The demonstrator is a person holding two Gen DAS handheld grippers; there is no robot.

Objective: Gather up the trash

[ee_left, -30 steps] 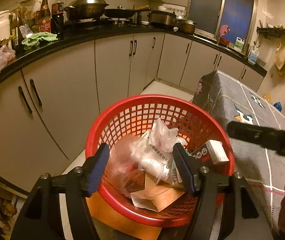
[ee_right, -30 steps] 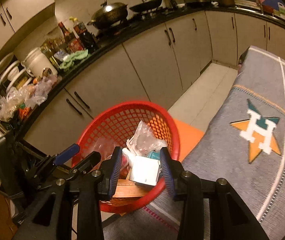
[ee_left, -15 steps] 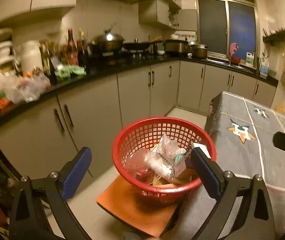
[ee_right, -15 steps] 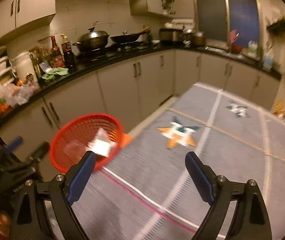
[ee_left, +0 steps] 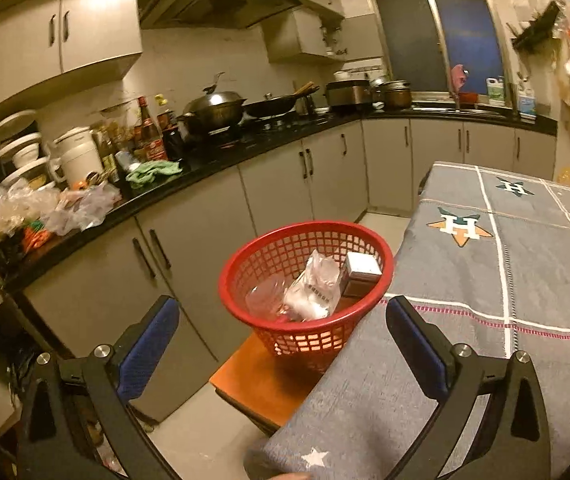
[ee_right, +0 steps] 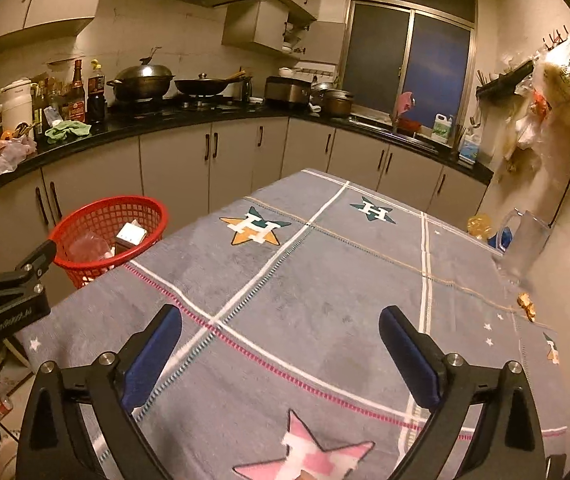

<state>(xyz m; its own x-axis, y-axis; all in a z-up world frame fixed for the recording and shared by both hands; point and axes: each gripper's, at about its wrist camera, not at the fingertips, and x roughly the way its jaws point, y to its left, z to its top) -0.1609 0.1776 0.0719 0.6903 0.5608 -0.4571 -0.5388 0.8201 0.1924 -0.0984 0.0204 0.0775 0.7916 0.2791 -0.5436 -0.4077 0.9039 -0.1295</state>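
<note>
A red mesh basket (ee_left: 305,226) sits on an orange stool (ee_left: 269,376) beside the table's left edge. In it lie a crumpled clear plastic bag (ee_left: 317,284) and a small white box (ee_left: 361,272). My left gripper (ee_left: 281,302) is open and empty, held back from the basket and a little above it. My right gripper (ee_right: 281,312) hovers over the grey star-patterned tablecloth (ee_right: 325,280); its jaws are opening with nothing between them. The basket (ee_right: 109,202) lies far to its left. Small yellowish scraps (ee_right: 527,306) sit near the table's right edge.
Grey cabinets (ee_left: 205,248) under a black counter run close behind the basket. A clear pitcher (ee_right: 525,240) stands at the table's far right by the wall. Bags hang on the right wall (ee_right: 565,92). The left gripper's frame fills the left edge of the right wrist view.
Both grippers opened wide and let the plastic bag and the white box drop into the basket. Both pulled back; the right one swung round over the table.
</note>
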